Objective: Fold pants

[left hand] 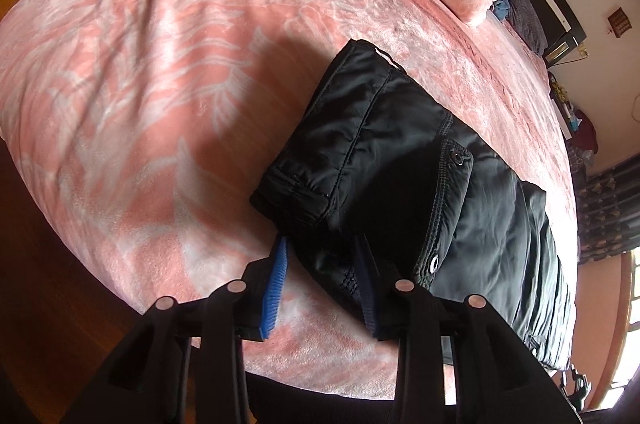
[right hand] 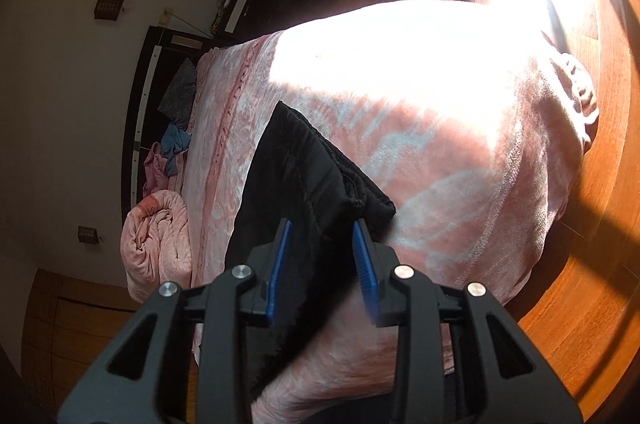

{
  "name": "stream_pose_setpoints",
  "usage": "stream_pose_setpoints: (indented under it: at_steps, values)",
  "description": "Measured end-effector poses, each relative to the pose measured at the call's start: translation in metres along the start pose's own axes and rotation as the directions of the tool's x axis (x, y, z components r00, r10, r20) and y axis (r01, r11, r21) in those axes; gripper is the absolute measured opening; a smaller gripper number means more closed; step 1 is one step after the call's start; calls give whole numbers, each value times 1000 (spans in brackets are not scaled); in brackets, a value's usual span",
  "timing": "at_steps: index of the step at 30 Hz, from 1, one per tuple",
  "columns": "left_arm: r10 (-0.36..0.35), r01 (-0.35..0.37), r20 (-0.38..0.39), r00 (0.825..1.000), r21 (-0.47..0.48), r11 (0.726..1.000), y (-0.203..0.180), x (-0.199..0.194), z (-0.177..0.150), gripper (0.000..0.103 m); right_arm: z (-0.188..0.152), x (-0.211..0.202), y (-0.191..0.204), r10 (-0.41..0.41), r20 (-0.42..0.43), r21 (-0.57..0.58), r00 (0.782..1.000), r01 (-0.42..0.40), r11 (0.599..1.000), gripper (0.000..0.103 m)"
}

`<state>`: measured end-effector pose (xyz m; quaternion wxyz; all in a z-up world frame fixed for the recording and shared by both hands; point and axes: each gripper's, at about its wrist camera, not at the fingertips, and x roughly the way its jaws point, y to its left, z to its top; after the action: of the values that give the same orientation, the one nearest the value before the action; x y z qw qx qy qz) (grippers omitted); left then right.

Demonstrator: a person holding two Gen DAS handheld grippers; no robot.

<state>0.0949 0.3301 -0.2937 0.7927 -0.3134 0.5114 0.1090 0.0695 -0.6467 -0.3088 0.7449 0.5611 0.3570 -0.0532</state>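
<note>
Both grippers, left (left hand: 320, 244) and right (right hand: 320, 228), tilt down, jaws spread, straddling black pants (left hand: 384, 160).

Pink-blanketed bed (left hand: 160, 64) on sunlit wooden floor (right hand: 580, 264), white walls (right hand: 60, 104)

1. Left wrist view looks steeply down, close over the black pants (left hand: 400, 176), toward the bed's (left hand: 160, 64) pillow end.
2. Right wrist view faces shallower across the bed toward its sunlit corner; both share the pants.

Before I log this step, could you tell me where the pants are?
The pants lie folded on the pink bed, right of centre in the left wrist view, near its close edge.
</note>
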Motion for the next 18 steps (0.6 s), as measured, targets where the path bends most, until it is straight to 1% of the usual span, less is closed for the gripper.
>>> stream_pose_setpoints:
  at_steps: [1, 2, 3, 4, 5, 6, 7, 8, 9, 11, 12, 13, 15, 16, 17, 18]
  values:
    - [-3, 3, 1, 1000, 1, 1000, -1, 0, -2, 37, 0, 1, 0, 1, -4, 4, 1000, -1, 1000, 39]
    - [-4, 4, 3, 1000, 0, 1000, -2, 0, -3, 41, 0, 1, 0, -2, -4, 3, 1000, 2, 1000, 40]
    - [-7, 7, 4, 1000, -1, 1000, -3, 0, -3, 44, 1, 3, 0, -1, -8, 2, 1000, 1, 1000, 40]
    - [-7, 7, 4, 1000, -2, 1000, -5, 1, -3, 50, 1, 7, 1, -9, -14, 3, 1000, 9, 1000, 39]
    - [-7, 7, 6, 1000, -2, 1000, -7, 2, -3, 55, 2, 9, 4, -21, -14, -10, 1000, 21, 1000, 22]
    - [-3, 3, 7, 1000, 1, 1000, -9, 3, -2, 55, 3, 10, 9, -37, -11, -40, 999, 36, 999, 12]
    - [4, -4, 6, 1000, 3, 1000, -10, 4, -2, 55, 3, 7, 16, -47, 17, -81, 999, 48, 996, 11]
    - [7, -7, 5, 1000, 0, 1000, -12, 5, -2, 55, 2, 4, 23, -39, 43, -115, 998, 44, 992, 11]
    - [7, -7, 2, 1000, -6, 1000, -12, 6, -1, 55, 1, 4, 27, -45, 56, -134, 997, 52, 990, 11]
    - [12, -12, -8, 1000, -11, 1000, -15, 9, -2, 55, 0, 11, 17, -91, 33, -117, 995, 94, 989, 11]
    - [13, -14, -14, 1000, -10, 1000, -16, 11, -2, 55, 1, 17, 9, -117, 15, -102, 993, 118, 988, 12]
    - [16, -16, -16, 1000, -7, 1000, -17, 13, -2, 55, 1, 21, 1, -125, 4, -84, 992, 125, 989, 14]
    - [14, -15, -18, 1000, -7, 1000, -20, 13, -4, 55, 0, 14, -6, -82, 21, -60, 996, 84, 995, 24]
    - [14, -14, -15, 1000, -6, 1000, -21, 12, -5, 55, 0, 7, -8, -55, 47, -41, 997, 57, 998, 36]
    - [13, -13, -12, 1000, -4, 1000, -21, 11, -5, 57, 0, 0, -12, -33, 65, -15, 997, 34, 999, 41]
    - [15, -15, -9, 1000, -3, 1000, -21, 10, -5, 57, 0, -5, -16, -17, 69, 12, 997, 16, 1000, 41]
